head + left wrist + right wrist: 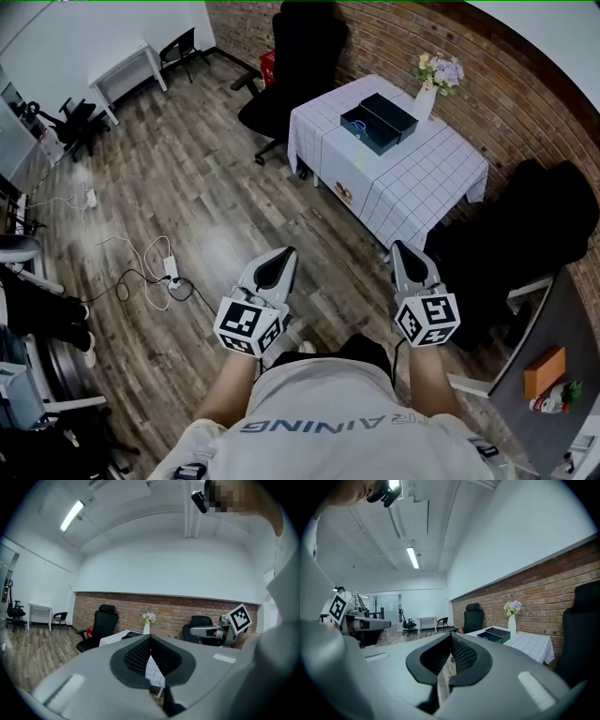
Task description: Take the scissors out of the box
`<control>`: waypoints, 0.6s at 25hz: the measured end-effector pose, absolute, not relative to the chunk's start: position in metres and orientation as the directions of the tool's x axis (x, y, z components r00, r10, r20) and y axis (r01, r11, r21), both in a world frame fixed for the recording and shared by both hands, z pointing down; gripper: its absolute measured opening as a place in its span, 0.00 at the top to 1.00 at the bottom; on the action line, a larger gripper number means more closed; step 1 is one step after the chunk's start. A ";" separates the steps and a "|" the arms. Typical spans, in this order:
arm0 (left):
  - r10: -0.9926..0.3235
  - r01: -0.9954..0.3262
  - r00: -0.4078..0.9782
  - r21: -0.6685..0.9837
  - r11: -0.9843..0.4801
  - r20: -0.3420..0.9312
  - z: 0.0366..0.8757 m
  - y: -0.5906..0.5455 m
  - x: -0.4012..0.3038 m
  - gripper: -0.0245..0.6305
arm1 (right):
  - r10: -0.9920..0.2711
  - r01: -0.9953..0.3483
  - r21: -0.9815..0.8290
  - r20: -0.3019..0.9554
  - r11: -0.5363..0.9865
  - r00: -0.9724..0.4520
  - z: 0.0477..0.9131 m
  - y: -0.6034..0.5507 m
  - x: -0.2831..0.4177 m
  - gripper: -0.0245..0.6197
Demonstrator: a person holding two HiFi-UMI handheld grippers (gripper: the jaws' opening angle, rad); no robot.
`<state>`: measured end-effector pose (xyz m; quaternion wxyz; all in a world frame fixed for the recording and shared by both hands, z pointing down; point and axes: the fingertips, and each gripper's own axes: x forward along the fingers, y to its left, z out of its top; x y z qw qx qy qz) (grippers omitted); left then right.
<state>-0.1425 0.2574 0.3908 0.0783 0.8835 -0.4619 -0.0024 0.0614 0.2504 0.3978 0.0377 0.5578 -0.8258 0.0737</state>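
Nothing's grabbed: left gripper (284, 255) and right gripper (403, 249) both have fingers pressed together, empty, with the box (380, 122) well ahead of them on the table (412, 183).

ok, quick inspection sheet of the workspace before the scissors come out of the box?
Surface: table with a white checked cloth, well ahead of the person.
Job's things: dark box on the table; scissors not made out from here.
Clutter: vase of flowers beside the box.
Grippers: left gripper and right gripper both shut, empty, far short of the table.
Cables: loose cables and a power strip on the floor, on the person's left.
Surroundings: black office chair at the table, brick wall.
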 end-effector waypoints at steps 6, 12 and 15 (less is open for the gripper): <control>-0.809 -0.807 0.583 0.172 -0.564 0.082 0.402 0.236 -0.157 0.96 | -0.919 -0.932 -0.075 0.158 0.355 -0.362 0.400 0.227 0.052 0.94; -0.814 -0.814 0.574 0.180 -0.553 0.094 0.405 0.199 -0.168 0.96 | -0.907 -0.925 -0.079 0.181 0.372 -0.380 0.406 0.186 0.039 0.94; -0.828 -0.828 0.552 0.184 -0.530 0.100 0.406 0.173 -0.172 0.96 | -0.899 -0.916 -0.083 0.176 0.392 -0.400 0.407 0.157 0.037 0.94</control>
